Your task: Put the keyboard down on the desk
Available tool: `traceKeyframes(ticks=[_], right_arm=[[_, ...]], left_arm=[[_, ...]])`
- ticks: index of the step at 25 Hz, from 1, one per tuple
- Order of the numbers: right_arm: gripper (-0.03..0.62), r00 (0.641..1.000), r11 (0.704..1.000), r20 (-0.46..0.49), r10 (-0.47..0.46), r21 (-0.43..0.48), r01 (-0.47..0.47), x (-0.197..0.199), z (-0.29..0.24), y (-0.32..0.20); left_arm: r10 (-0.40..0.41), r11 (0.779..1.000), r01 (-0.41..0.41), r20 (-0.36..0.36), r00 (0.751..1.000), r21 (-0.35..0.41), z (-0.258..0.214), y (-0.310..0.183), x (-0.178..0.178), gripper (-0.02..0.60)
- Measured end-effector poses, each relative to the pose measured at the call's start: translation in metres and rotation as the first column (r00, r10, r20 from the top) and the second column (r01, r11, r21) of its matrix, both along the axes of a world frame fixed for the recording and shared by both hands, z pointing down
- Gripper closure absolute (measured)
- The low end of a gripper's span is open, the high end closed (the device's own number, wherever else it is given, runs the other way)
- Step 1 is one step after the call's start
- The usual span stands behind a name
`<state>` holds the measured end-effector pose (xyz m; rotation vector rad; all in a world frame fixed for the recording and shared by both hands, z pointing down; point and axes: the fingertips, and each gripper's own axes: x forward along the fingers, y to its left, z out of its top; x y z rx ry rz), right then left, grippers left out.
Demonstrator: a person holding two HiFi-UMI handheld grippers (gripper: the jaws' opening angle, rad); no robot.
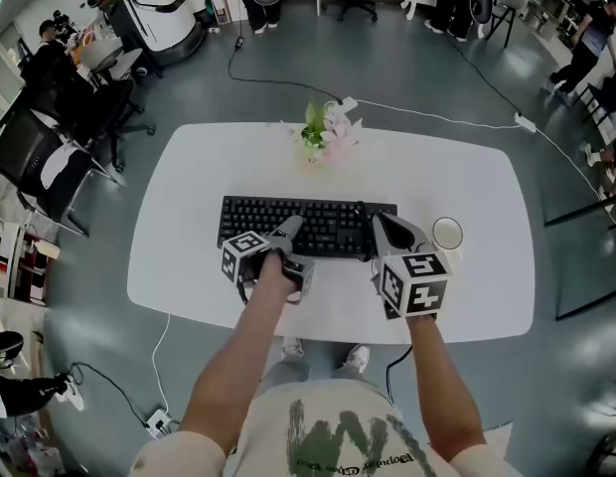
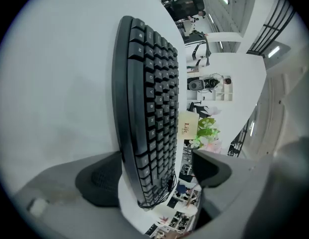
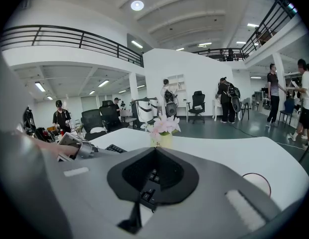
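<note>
Premises: a large open-plan office or lab hall. Evidence at floor level is a white desk [image 1: 189, 256] on a grey floor [image 1: 407, 58], black office chairs [image 1: 50, 167], and a trailing cable [image 1: 437, 117] with a power strip [image 1: 157, 423]. Higher up are a railed mezzanine [image 3: 70, 36] and ceiling lights [image 3: 137, 5], and several people [image 3: 227, 99] stand about.

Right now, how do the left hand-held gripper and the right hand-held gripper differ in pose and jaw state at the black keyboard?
The left hand-held gripper is rolled sideways, jaws apart around the near edge of the black rectangular keyboard; the right hand-held gripper sits level, jaws together, keys showing through their hollow. The left meets the keyboard's middle, the right its right end. Both carry marker cubes.
</note>
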<state>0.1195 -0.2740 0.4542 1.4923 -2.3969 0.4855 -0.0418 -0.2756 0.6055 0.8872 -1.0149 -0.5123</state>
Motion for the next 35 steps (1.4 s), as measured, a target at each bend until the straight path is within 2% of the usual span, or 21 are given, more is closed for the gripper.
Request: traceKeyframes(ticks=[9, 15, 18, 22, 26, 28, 31, 35], right_arm=[[0.595, 1.0, 1.0, 0.001, -0.013, 0.0, 0.013, 0.001, 0.0, -0.002], [0.595, 1.0, 1.0, 0.002, -0.024, 0.006, 0.024, -0.001, -0.004, -0.004], [0.595, 1.0, 1.0, 0.004, -0.028, 0.008, 0.028, -0.002, -0.006, -0.006], [0.595, 0.999, 0.999, 0.003, -0.033, 0.019, 0.033, -0.005, -0.011, -0.008], [0.595, 1.0, 0.999, 0.002, -0.023, 0.039, 0.023, -0.001, -0.017, -0.011], [0.595, 1.0, 0.999, 0.003, -0.016, 0.052, 0.016, 0.002, -0.022, -0.013], [0.595, 1.0, 0.997, 0.006, -0.006, 0.073, 0.006, 0.005, -0.031, -0.014], [0.595, 1.0, 0.995, 0.01, 0.004, 0.097, -0.005, 0.008, -0.044, -0.015]], left_arm=[[0.012, 1.0, -0.012, 0.032, 0.999, 0.021, -0.005, 0.003, -0.003, 0.141], [0.063, 0.992, -0.08, 0.16, 0.985, 0.103, -0.021, 0.002, -0.014, 0.144], [0.081, 0.979, -0.114, 0.193, 0.978, 0.167, -0.036, -0.007, -0.018, 0.146], [0.116, 0.944, -0.199, 0.303, 0.946, 0.261, -0.062, -0.02, -0.024, 0.223], [0.13, 0.897, -0.292, 0.432, 0.893, 0.333, -0.084, -0.03, -0.03, 0.297], [0.139, 0.871, -0.349, 0.509, 0.849, 0.345, -0.093, -0.034, -0.033, 0.314], [0.152, 0.819, -0.461, 0.645, 0.749, 0.342, -0.11, -0.037, -0.034, 0.334], [0.121, 0.726, -0.591, 0.781, 0.613, 0.352, -0.144, -0.044, -0.03, 0.377]])
